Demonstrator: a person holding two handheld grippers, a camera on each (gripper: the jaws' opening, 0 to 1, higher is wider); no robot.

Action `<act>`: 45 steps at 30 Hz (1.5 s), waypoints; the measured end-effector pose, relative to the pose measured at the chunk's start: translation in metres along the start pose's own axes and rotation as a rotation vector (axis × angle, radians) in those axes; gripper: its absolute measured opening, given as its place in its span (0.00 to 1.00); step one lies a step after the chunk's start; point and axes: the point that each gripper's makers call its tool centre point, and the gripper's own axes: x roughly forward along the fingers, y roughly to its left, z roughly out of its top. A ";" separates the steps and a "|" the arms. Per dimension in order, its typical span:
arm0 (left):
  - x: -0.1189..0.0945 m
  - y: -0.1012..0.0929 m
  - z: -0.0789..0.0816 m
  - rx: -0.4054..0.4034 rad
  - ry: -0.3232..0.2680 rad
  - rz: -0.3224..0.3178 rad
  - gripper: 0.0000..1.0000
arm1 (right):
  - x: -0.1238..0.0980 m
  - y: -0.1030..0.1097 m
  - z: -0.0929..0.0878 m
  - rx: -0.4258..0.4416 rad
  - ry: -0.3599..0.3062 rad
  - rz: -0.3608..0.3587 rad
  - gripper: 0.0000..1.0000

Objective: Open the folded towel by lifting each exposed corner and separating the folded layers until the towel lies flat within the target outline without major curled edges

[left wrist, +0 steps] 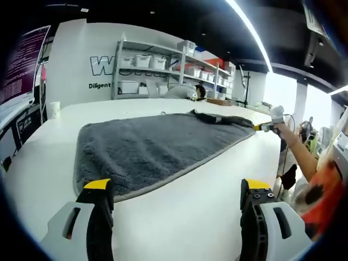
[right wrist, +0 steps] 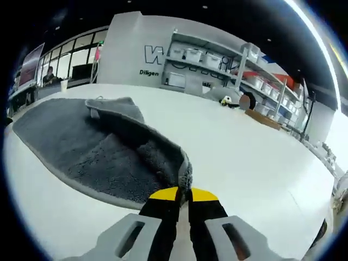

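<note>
Right gripper [right wrist: 184, 193] clenched on corner of grey towel [left wrist: 147, 149] on white table [left wrist: 206, 201]; left gripper [left wrist: 176, 190] hovers, jaws spread, grasping nothing.

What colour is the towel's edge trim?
Light grey trim on the dark grey towel, clearest in the left gripper view.

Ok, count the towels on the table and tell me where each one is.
1. A single grey fluffy towel lies spread on the white table, one corner pinched by the right hand-held gripper. Nothing suggests another is hidden.
</note>
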 end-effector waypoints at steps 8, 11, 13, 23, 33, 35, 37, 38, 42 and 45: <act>-0.001 -0.001 -0.001 -0.006 0.002 -0.003 0.95 | -0.004 -0.013 0.003 -0.015 0.024 -0.052 0.23; -0.002 -0.003 0.000 -0.006 -0.001 -0.013 0.95 | -0.008 -0.020 0.006 -0.008 0.028 -0.073 0.32; -0.002 -0.004 0.000 -0.003 -0.001 -0.018 0.95 | -0.012 -0.022 0.008 -0.001 0.027 -0.084 0.38; -0.002 -0.004 -0.001 0.002 0.002 -0.019 0.95 | -0.027 0.020 0.034 -0.027 -0.027 0.061 0.73; -0.007 -0.006 -0.003 -0.002 0.003 -0.019 0.99 | -0.033 0.088 0.069 -0.167 -0.072 0.254 0.99; -0.009 -0.007 -0.002 0.000 0.002 -0.020 0.99 | -0.033 0.112 0.080 -0.213 -0.088 0.299 0.99; -0.011 -0.007 -0.002 0.001 0.000 -0.021 0.99 | -0.030 0.126 0.086 -0.248 -0.088 0.326 0.99; -0.012 -0.008 -0.002 0.002 0.000 -0.022 0.99 | -0.027 0.132 0.089 -0.263 -0.088 0.335 0.99; -0.014 -0.008 -0.004 0.003 0.002 -0.020 0.99 | -0.016 0.150 0.096 -0.353 -0.071 0.339 0.93; -0.016 -0.007 -0.006 -0.003 0.005 -0.018 0.99 | -0.002 0.163 0.099 -0.392 -0.055 0.344 0.83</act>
